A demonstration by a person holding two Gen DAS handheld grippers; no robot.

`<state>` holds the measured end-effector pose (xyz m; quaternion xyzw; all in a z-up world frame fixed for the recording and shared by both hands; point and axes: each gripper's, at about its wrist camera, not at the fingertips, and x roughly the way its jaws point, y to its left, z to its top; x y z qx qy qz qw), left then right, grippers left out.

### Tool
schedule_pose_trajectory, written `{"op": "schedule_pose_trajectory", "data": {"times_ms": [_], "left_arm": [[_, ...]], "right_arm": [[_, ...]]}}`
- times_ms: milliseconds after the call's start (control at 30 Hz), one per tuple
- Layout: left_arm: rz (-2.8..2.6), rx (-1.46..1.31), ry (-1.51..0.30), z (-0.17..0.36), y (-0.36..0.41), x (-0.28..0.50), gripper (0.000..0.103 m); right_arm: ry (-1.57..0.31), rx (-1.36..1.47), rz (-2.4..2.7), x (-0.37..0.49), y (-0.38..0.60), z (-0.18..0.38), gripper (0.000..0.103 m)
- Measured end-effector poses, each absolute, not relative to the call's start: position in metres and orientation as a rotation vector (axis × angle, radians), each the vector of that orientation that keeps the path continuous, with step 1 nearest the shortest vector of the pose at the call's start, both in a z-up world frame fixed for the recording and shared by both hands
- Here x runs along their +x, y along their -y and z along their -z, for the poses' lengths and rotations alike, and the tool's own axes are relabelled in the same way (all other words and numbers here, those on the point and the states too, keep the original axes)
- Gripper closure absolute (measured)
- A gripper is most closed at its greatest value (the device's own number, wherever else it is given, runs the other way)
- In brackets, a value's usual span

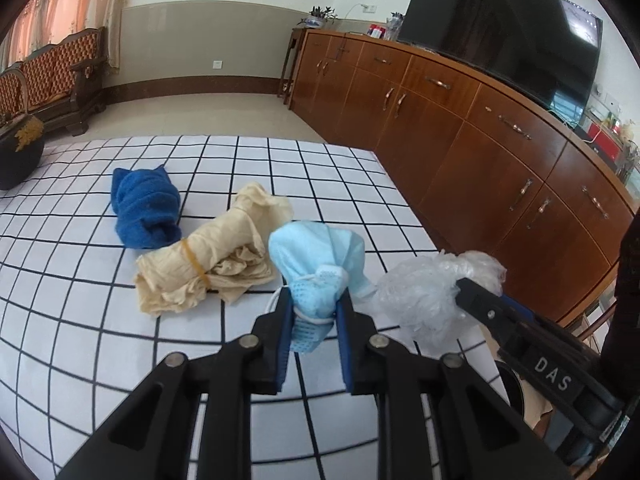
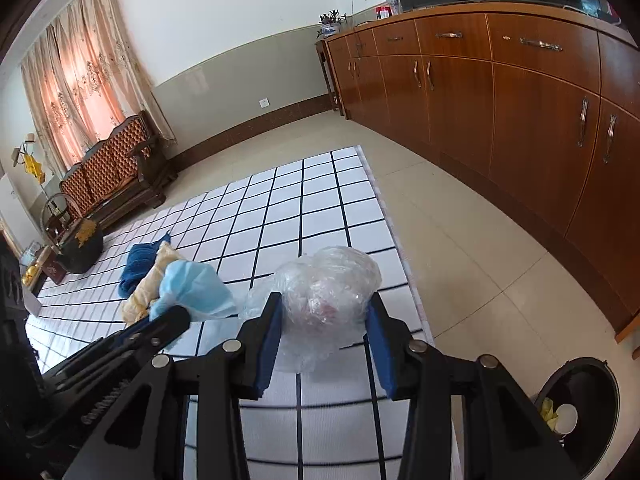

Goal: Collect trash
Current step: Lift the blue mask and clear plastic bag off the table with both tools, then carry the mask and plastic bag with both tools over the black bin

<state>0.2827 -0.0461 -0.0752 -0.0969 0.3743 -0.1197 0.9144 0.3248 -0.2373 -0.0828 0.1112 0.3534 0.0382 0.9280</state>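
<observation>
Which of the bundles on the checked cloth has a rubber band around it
The beige cloth bundle, lying between the dark blue towel and the light blue mask; a yellow band cinches its middle.

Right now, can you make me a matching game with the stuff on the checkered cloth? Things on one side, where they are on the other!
Things:
1. blue face mask
2. clear plastic wad
3. dark blue towel
4. beige cloth bundle

States:
A. lying loose, banded with a rubber band
B. pinched in the left gripper
C. lying loose, farthest back
D. held in the right gripper

Pairs: 1-B, 2-D, 3-C, 4-A
</observation>
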Motion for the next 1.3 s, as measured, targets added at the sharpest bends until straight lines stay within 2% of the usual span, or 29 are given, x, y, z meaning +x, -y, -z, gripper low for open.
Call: {"op": "schedule_pose_trajectory", "data": {"times_ms": [733, 967, 1300], "left_arm": [[0.266, -0.16, -0.75, 0.071, 0.066, 0.204, 0.082], [0.343, -0.14, -0.756, 0.069, 0.102, 0.186, 0.082], [0.526, -0.091, -0.774, 0.063, 0.192, 0.173, 0.082]], "right_arm": [[-0.686, 0.163, -0.087, 0.223, 0.263, 0.07, 0.059], [-0.641, 0.212, -0.011, 0.188, 0.304, 0.063, 0.059], [-0.626, 0.331, 0.188, 0.145, 0.398, 0.07, 0.06]]}}
